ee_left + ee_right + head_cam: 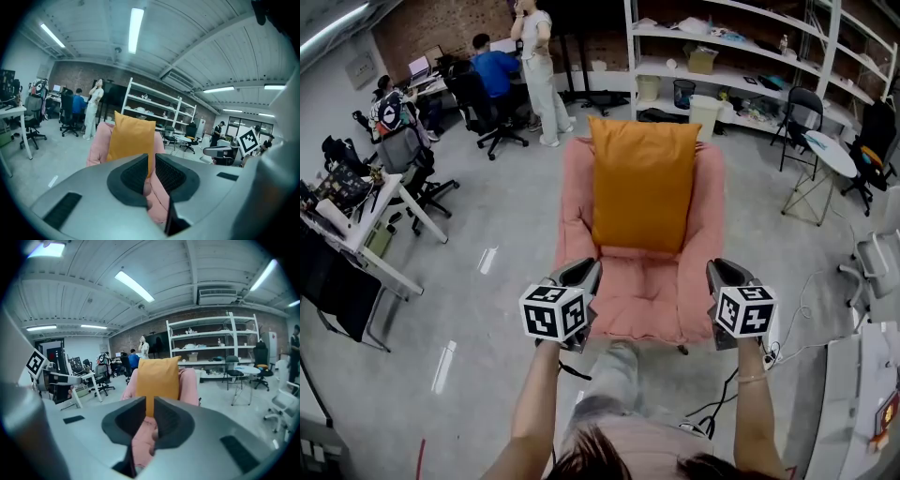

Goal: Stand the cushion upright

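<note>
Cushion [642,183], orange, upright vs. back of pink armchair [572,202]. L gripper [584,273] & R gripper [723,273] near seat front, jaws a slit apart, gripping nothing.

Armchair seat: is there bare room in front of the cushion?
The seat is bare from the orange cushion forward to the left gripper and right gripper, armrests either side. Floor left of the armchair is bare; cables crowd its right.

Matt orange cloth cushion [643,183], soft pink fabric armchair [649,305].
</note>
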Tool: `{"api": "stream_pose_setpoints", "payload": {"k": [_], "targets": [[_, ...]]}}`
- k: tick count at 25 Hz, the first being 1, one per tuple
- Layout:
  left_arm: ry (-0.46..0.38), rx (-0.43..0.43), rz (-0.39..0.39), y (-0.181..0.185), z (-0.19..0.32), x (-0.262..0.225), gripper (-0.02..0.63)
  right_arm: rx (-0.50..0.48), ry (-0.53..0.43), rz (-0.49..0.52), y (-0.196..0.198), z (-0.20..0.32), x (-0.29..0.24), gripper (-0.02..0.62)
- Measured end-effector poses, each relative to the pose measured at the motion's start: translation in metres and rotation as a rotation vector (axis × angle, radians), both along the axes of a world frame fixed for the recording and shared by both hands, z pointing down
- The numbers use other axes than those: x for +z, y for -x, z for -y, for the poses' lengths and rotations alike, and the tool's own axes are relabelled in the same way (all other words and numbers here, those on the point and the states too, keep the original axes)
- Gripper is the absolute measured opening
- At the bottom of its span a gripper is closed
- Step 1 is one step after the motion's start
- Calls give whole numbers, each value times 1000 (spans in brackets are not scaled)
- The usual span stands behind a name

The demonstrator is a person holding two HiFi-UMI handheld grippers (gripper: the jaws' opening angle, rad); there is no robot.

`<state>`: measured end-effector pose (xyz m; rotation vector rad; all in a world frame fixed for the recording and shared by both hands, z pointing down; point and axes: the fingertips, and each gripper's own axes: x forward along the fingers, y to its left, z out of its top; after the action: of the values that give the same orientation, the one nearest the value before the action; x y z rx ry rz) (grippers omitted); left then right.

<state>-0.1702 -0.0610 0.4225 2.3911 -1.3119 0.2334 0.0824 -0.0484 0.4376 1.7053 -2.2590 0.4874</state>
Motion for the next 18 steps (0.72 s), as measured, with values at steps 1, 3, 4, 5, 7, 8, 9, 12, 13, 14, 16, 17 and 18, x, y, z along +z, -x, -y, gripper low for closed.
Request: {"api": "stream_pose_setpoints", "payload": {"k": [1,3,4,5,7,8,9,12,13,14,16,17,18], "targets": [[-1,-4,-1,2,-7,0,49,-3,-1,1,1,-7,0,61],[-6,-13,-5,5,-21,-1,49,-9,-4,5,4,-19,0,61],[-8,-17,-6,6,-27,-1,49,-12,-6,7,5,-25,0,61],[-10,-20,-7,7,-33,-2,49,-15,-7,8,6,-31,-1,61],[-11,-25,-9,6,-44,-4,49,-19,-8,11,6,-41,-2,61],[-10,-26,-8,6,-49,-5,49,-20,-7,14,7,-45,-3,61],[-10,-26,-6,7,-54,-5,49,-19,-7,17,7,-49,-4,61],[-5,-27,4,9,-66,-6,49,-16,-11,26,11,-63,-6,51],[-2,-29,5,9,-70,-6,49,-15,-12,31,12,-67,-7,49],[1,-31,5,9,-73,-7,48,-15,-13,36,12,-72,-8,47],[2,-37,4,9,-80,-9,43,-15,-17,42,14,-81,-9,44],[0,-39,4,9,-84,-11,40,-16,-21,44,16,-86,-11,43],[-1,-40,5,10,-88,-13,40,-18,-27,45,19,-90,-12,43]]}}
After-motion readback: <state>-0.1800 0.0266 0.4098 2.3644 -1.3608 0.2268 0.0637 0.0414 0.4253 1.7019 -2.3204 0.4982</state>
